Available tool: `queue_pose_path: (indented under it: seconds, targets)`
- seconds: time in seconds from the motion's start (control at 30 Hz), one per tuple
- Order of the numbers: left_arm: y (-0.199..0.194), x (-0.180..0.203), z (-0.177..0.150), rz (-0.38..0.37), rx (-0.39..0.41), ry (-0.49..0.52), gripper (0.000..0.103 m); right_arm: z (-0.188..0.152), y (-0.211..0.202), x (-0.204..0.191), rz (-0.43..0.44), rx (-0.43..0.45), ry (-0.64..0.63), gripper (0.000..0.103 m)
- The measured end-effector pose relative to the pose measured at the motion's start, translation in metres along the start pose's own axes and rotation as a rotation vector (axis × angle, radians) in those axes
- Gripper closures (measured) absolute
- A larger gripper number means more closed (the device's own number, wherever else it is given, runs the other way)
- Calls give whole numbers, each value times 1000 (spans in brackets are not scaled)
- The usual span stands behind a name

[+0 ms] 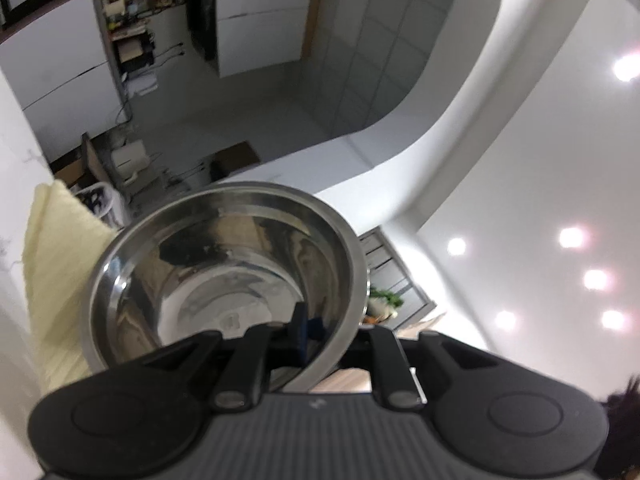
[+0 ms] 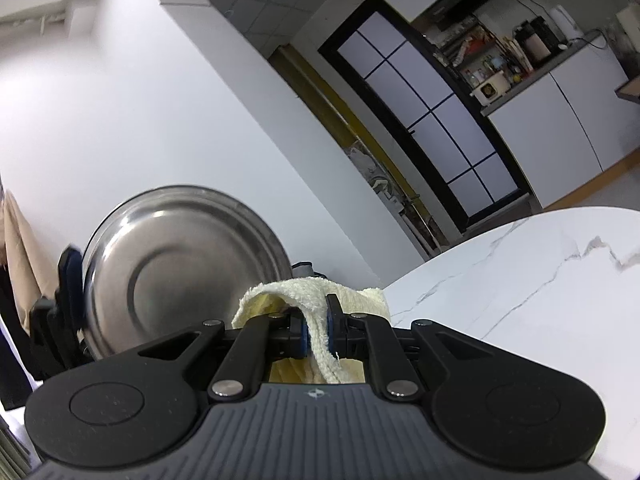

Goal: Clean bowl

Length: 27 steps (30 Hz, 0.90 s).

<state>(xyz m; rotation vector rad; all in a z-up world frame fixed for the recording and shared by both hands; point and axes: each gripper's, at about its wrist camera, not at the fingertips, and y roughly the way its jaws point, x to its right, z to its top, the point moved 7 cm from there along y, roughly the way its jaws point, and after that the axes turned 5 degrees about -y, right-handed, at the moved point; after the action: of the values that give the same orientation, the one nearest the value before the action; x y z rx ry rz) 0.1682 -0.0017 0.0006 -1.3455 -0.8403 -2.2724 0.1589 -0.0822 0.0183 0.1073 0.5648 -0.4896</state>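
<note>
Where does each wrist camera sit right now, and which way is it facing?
Left wrist: on the left gripper, tilted up toward cabinets and ceiling, looking into the steel bowl clamped at its rim; own fingers show.
Right wrist: on the right gripper, facing wall and door, pinching the yellow cloth; own fingers show, marble table on the right.
Shared: bowl, cloth; the right view also catches the left gripper.

Black ribbed hand-held gripper (image 2: 316, 334), blue pads (image 2: 305, 334)
</note>
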Motion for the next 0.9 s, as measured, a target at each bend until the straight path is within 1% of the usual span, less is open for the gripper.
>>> queue_pose_path:
  seconds: [0.17, 0.33, 0.4, 0.5, 0.57, 0.63, 0.73, 0.9]
  targets:
    - [2, -13, -3, 80, -38, 7, 90, 5, -6, 13, -25, 42, 40, 92]
    - [2, -19, -2, 129, -64, 30, 90, 9, -7, 14, -19, 67, 39, 92]
    - [2, -25, -3, 177, -81, 43, 90, 11, -7, 13, -10, 74, 34, 92]
    - [2, -36, -2, 256, -90, 52, 94, 13, -8, 11, 4, 84, 27, 92]
    - [1, -42, -1, 286, -91, 48, 95, 13, -6, 6, 22, 82, 10, 92]
    - [1, -45, 0, 296, -90, 44, 93, 10, -1, -6, 37, 57, -30, 92]
    - [-2, -44, 4, 321, -82, 63, 93, 5, 6, -20, 35, 28, -96, 92]
    - [-25, -35, 0, 349, -62, 90, 93, 9, 7, -25, 55, 18, -106, 92]
